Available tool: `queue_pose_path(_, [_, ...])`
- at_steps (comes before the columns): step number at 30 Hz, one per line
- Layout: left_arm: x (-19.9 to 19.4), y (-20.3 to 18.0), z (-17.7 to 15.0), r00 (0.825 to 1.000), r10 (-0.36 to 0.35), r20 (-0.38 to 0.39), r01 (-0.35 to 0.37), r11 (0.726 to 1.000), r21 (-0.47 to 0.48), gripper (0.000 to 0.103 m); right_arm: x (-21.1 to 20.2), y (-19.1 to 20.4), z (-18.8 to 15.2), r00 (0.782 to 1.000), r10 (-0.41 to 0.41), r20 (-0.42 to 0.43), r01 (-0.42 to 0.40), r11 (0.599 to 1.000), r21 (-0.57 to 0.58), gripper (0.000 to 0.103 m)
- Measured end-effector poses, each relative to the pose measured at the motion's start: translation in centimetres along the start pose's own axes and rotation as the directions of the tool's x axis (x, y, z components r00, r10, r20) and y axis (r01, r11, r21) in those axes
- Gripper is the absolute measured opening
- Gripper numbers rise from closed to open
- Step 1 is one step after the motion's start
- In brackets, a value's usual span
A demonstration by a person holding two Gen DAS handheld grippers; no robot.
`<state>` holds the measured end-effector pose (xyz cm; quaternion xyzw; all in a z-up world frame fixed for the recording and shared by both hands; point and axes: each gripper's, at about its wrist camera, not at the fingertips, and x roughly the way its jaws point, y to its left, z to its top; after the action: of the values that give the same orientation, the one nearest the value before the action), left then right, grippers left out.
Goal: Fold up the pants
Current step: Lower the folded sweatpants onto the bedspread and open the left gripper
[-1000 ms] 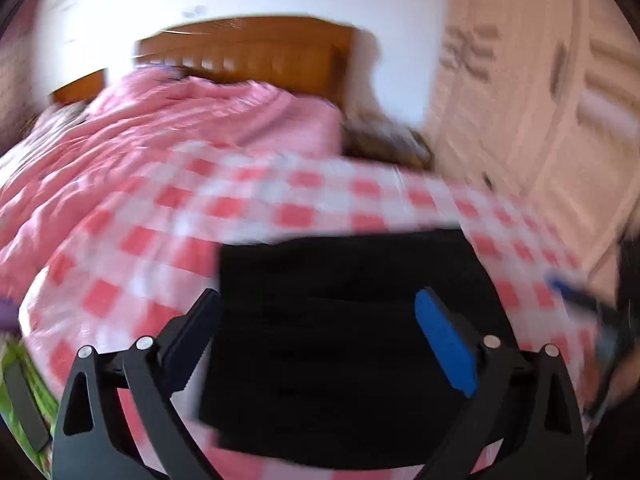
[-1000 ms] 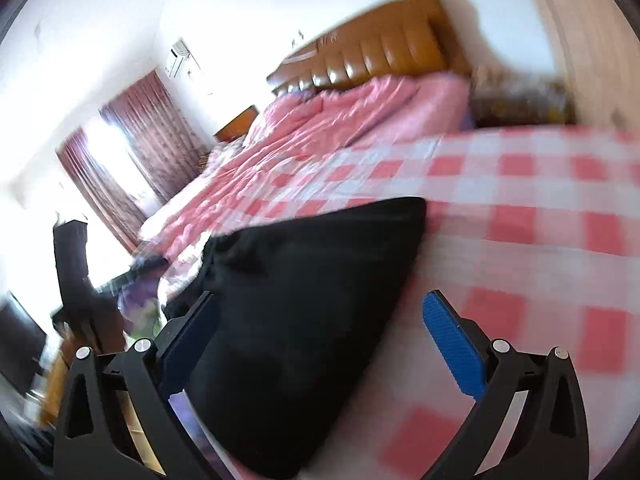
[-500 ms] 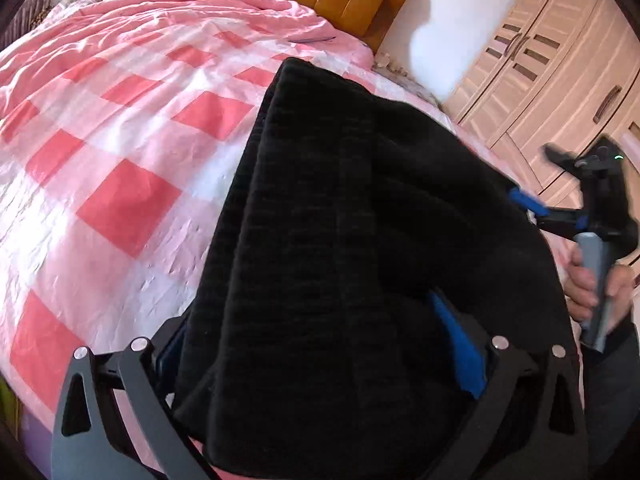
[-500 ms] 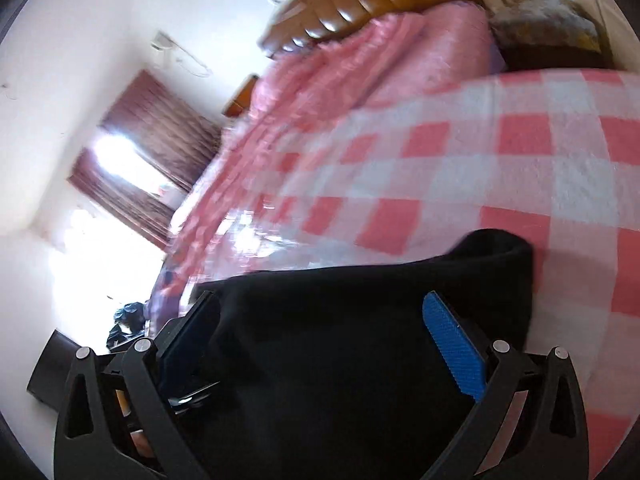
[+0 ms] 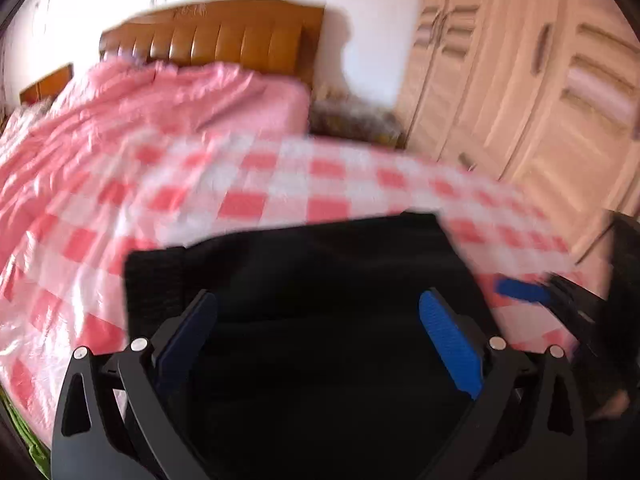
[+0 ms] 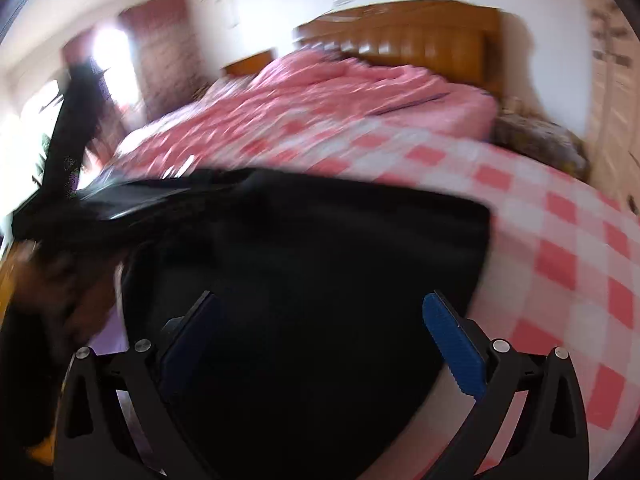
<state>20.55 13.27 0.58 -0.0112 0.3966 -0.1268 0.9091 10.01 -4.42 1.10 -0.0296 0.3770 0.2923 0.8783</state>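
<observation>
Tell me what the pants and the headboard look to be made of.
Pants: black, matte, probably a soft knit; faint ribbing shows at the left edge, though blur leaves it open. Headboard: orange-brown, glossy, vertically padded panels in a wood-like frame, perhaps leather or vinyl.

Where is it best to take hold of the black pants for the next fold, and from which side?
Probably at the near edge of the black pants, which lie as a flat folded block on the checked bedcover. The left gripper and right gripper, both open, already face that edge; come in low from the foot side and pinch all layers.
</observation>
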Motion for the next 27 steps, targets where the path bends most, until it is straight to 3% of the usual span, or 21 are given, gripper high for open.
queue_pose_path(2, [2.9, 2.1, -0.7, 0.997, 0.036, -0.066, -0.040, 0.998, -0.049, 0.101, 1.2, 0.4, -1.4, 0.999, -0.009, -0.046, 0.007, 0.999, -0.037, 0.099])
queue_pose_path(4, [3.4, 3.3, -2.0, 1.000, -0.011, -0.023, 0.010, 0.998, -0.061, 0.100, 1.5, -0.2, -2.0, 0.999, 0.032, -0.023, -0.032, 0.999, -0.011, 0.099])
queue_pose_path(6, [3.2, 2.9, -2.3, 1.000, 0.009, -0.018, -0.010, 0.999, -0.032, 0.100, 1.8, -1.0, -2.0, 0.998, 0.056, -0.022, -0.055, 0.998, 0.025, 0.099])
queue_pose_path(15, [3.3, 3.7, -2.0, 1.000, -0.012, -0.005, 0.012, 0.998, -0.066, 0.100, 1.3, -0.3, -2.3, 0.999, 0.040, -0.006, -0.040, 0.999, 0.014, 0.099])
queue_pose_path(19, [3.5, 3.4, -2.1, 1.000, 0.012, -0.007, -0.012, 0.999, -0.050, 0.100, -0.9, 1.5, -2.1, 0.998, -0.055, 0.005, 0.055, 0.998, -0.006, 0.099])
queue_pose_path(21, [3.6, 3.2, -2.2, 1.000, 0.025, -0.007, -0.026, 0.999, -0.041, 0.100, -2.2, 2.8, -2.7, 0.997, -0.061, 0.041, 0.063, 0.996, -0.064, 0.099])
queue_pose_path(24, [3.7, 2.9, -2.2, 0.999, 0.047, -0.012, -0.047, 0.998, -0.028, 0.100, -1.6, 3.7, -5.5, 0.995, -0.104, 0.003, 0.104, 0.985, -0.140, 0.099])
queue_pose_path(27, [3.7, 2.7, -2.3, 0.998, 0.063, -0.010, -0.063, 0.998, -0.014, 0.100, -1.7, 2.9, -6.6, 0.996, -0.085, 0.009, 0.085, 0.991, -0.106, 0.099])
